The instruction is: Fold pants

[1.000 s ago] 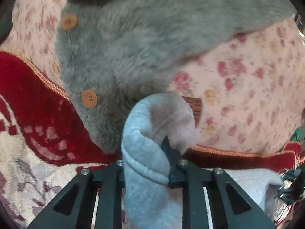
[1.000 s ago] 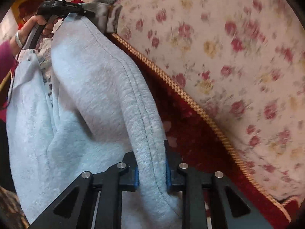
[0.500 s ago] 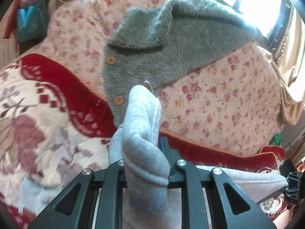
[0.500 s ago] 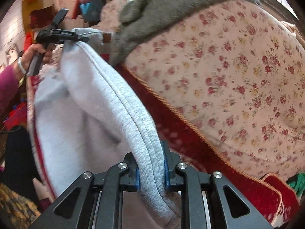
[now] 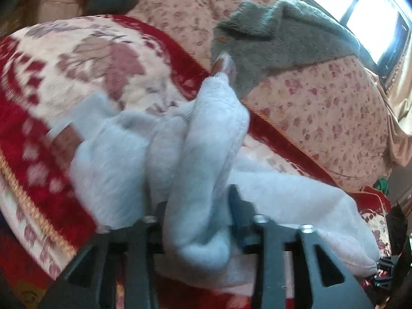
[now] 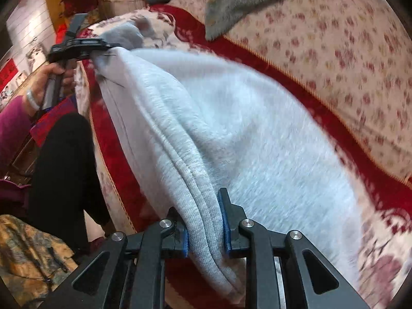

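Observation:
Light grey fleece pants (image 6: 257, 128) lie spread over the red patterned blanket (image 6: 322, 121) on the sofa seat. My right gripper (image 6: 204, 221) pinches a thick seamed edge of the pants; its jaws are just beginning to open, and the blue pads still touch the cloth. In the left wrist view a bunched fold of the pants (image 5: 200, 154) stands between the fingers of my left gripper (image 5: 195, 211), whose jaws are opening and stand well apart. The right wrist view shows the left gripper (image 6: 103, 47) at the far corner of the pants, held by a hand (image 6: 49, 77).
A grey fuzzy jacket (image 5: 270, 46) with tan buttons hangs over the floral sofa back (image 5: 322, 108). The person's purple sleeve (image 6: 10, 128) and black trouser leg (image 6: 64, 167) are at the sofa's front edge. A bright window (image 5: 373, 13) is behind the sofa.
Both grippers have pulled back from the sofa back and come down to the seat with the pants. The left jaws have spread wider around the cloth. The pants now lie flatter on the blanket.

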